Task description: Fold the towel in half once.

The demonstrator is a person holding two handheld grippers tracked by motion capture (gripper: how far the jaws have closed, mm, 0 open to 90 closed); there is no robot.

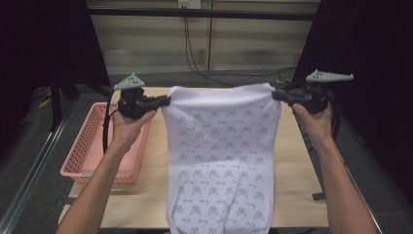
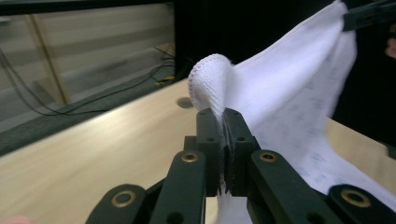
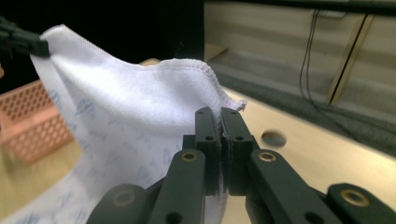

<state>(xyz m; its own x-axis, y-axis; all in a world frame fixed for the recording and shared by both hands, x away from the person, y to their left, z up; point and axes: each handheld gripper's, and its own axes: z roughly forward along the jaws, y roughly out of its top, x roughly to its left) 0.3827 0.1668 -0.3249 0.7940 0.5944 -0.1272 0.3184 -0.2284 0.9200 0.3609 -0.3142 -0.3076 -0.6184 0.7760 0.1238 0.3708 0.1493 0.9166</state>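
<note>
A white cloth (image 1: 221, 146) with a small blue print hangs stretched between the two grippers above the wooden table, its lower end draping over the near edge. My left gripper (image 1: 167, 101) is shut on the cloth's top left corner, and my right gripper (image 1: 275, 94) is shut on the top right corner. In the left gripper view the jaws (image 2: 225, 116) pinch a bunched hemmed corner of the cloth (image 2: 280, 88). The right gripper view has its jaws (image 3: 221, 116) closed on the hemmed edge of the cloth (image 3: 135, 107).
A pink mesh basket (image 1: 92, 141) sits at the table's left side (image 3: 32, 119). The wooden table (image 1: 297, 161) has a round hole (image 3: 273, 138) near its far edge. Black cables (image 1: 195, 53) run across the floor behind. Dark curtains flank both sides.
</note>
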